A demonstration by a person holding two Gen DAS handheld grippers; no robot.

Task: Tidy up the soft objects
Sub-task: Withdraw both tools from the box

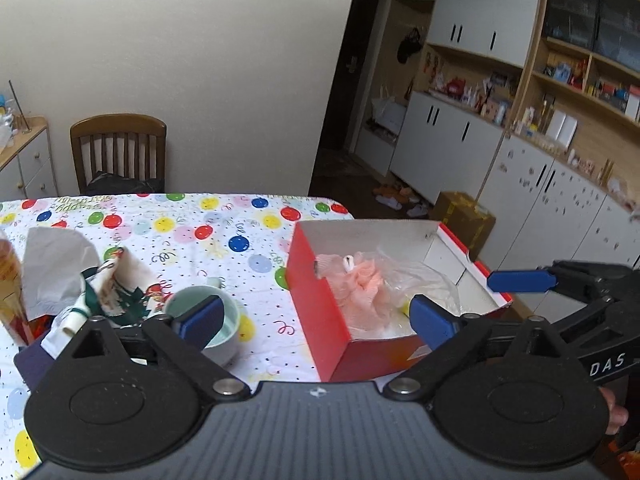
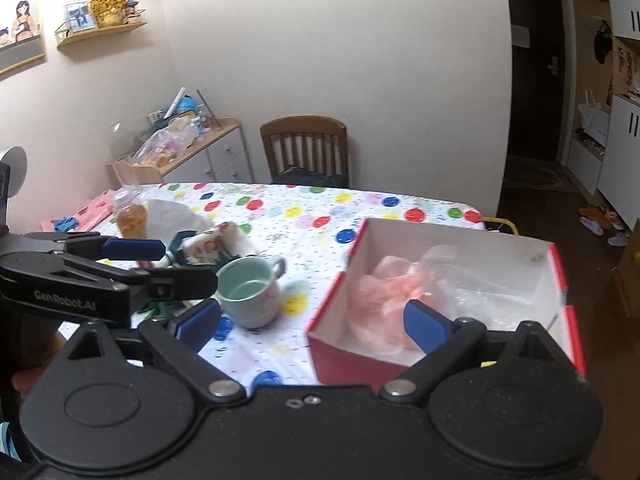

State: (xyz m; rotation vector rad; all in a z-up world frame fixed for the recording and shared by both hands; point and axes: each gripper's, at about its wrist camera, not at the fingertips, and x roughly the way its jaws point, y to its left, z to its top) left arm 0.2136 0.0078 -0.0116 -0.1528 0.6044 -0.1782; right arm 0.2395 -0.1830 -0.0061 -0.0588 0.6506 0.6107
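Observation:
A red box with white inner walls stands on the right of the balloon-print table. Inside it lie a pink mesh sponge and a crumpled clear plastic bag. My left gripper is open and empty, its right finger in front of the box's near corner. One blue finger of the right gripper reaches in from the right over the box's rim. In the right wrist view, my right gripper is open and empty before the box and the sponge. The left gripper stands open at the left.
A pale green mug stands left of the box. Behind it lies a crumpled printed cloth, with white paper and a bottle of amber drink. A wooden chair stands at the table's far side.

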